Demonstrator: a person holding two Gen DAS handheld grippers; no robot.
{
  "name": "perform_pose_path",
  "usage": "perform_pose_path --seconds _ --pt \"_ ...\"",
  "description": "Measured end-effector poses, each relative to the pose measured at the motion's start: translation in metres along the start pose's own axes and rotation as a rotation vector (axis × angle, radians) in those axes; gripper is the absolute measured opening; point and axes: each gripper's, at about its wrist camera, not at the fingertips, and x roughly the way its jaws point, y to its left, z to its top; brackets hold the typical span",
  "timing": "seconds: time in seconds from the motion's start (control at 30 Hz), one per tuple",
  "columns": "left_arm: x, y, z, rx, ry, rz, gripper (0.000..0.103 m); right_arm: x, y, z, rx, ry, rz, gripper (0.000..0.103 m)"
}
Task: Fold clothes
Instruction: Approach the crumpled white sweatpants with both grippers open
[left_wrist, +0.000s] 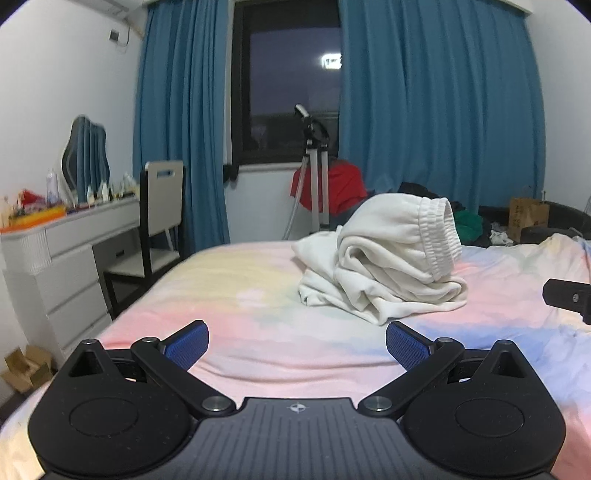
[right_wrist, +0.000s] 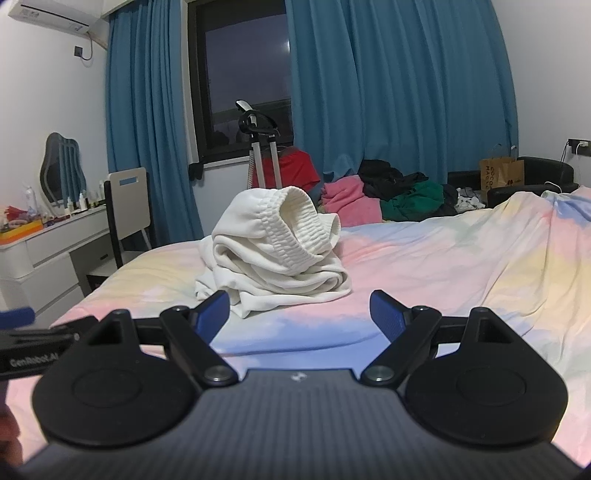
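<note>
The bed (left_wrist: 258, 280) is the biggest thing here. Its sheet is soft pink, yellow and blue, and it fills the low half of both views. Its left edge drops off beside a white dresser (left_wrist: 70, 258) and a chair (left_wrist: 162, 206). Its far edge stops before the blue curtains (left_wrist: 436, 110) and the dark window (left_wrist: 291, 85). Past that far edge sits a heap of other clothes (right_wrist: 388, 195), pink, black and green, and a silver stand (right_wrist: 264, 155) with something red behind it.

The white pants (left_wrist: 388, 258) lie in a lump on the bed, a bit past the middle, well away from every edge. They are bunched up, not flat, so I cannot tell which way their long side runs. The stretchy waist sits on top and its hole faces up and to the right. There is bare sheet all around the lump, most of it on the right side.

The left tongs (left_wrist: 297, 341) are spread wide and hold nothing. They are above the sheet, near the lump but not touching it. The right tongs (right_wrist: 299, 312) are also spread wide and hold nothing.
</note>
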Motion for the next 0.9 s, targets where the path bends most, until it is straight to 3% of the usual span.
perform_pose_path --seconds 0.27,0.63,0.9 --pt "0.004 0.007 -0.006 -0.063 -0.008 -0.013 0.103 -0.001 -0.005 0.002 0.038 0.006 0.012 0.084" --pt "0.020 -0.011 -0.012 0.009 -0.009 0.006 0.103 -0.001 -0.027 0.007 0.091 -0.046 -0.001 0.084" --pt "0.071 -0.041 0.015 0.052 -0.015 -0.016 0.103 0.005 -0.055 0.008 0.147 -0.102 -0.032 0.085"
